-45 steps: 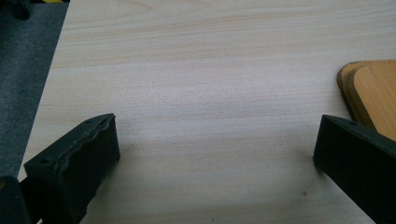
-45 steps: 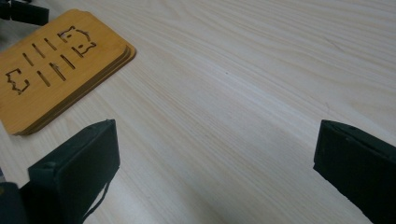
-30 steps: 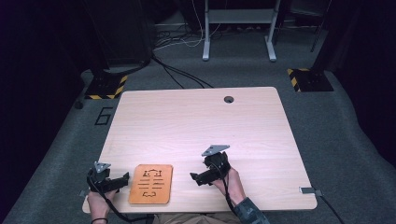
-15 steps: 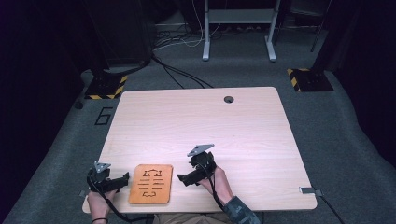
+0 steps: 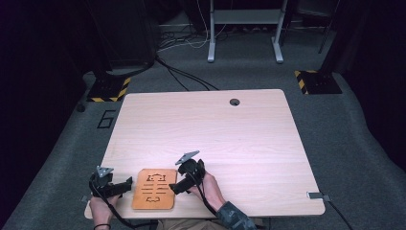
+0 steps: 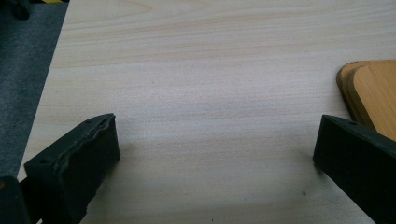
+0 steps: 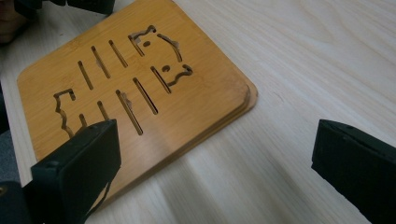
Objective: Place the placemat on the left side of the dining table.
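Observation:
An orange-brown wooden trivet with cut-out slots lies flat near the table's front edge. My right gripper hovers at its right edge, open. In the right gripper view the trivet spreads under the left jaw, while the right jaw is over bare table. My left gripper rests to the left of the trivet, open, pointing toward it. The left gripper view has a corner of the trivet beside the right jaw, with bare wood between the jaws.
The light wooden table has a cable hole near its far edge. A small metal clip sits at the front right corner. Grey carpet, cables and a desk frame lie beyond the table.
My right gripper has moved left and toward the front, from the table's middle to the trivet's right edge. The left gripper and the trivet have stayed put.

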Motion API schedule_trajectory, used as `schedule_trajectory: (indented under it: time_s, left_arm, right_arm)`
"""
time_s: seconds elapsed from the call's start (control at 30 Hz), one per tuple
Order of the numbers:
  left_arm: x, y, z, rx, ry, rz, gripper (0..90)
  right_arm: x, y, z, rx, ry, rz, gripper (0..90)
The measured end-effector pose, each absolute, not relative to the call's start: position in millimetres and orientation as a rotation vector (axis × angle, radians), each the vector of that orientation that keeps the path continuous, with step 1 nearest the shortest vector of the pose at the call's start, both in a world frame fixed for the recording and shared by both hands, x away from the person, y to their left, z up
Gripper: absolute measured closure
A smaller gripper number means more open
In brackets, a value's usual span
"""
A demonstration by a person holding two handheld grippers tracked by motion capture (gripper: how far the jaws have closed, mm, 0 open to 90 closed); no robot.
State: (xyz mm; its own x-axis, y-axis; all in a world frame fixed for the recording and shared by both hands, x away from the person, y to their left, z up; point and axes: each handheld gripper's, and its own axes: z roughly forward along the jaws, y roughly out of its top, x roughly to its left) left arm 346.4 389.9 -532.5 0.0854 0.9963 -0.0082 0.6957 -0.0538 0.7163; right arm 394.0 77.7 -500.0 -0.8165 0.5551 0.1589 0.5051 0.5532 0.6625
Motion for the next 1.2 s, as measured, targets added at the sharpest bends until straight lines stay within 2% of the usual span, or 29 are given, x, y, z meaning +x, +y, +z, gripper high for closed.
schedule_trajectory:
  time_s: [0.37, 1.2]
  left_arm:
    - [346.7, 389.9, -532.6, 1.808, 1.665, 0.693, 0.0]
    - [346.7, 389.9, -532.6, 1.809, 1.665, 0.693, 0.1]
  right_arm:
    - [399.3, 100.4, -510.3, 0.902, 2.71, 1.049, 1.0]
    - [400.1, 103.6, -517.0, 0.914, 2.694, 1.009, 0.2]
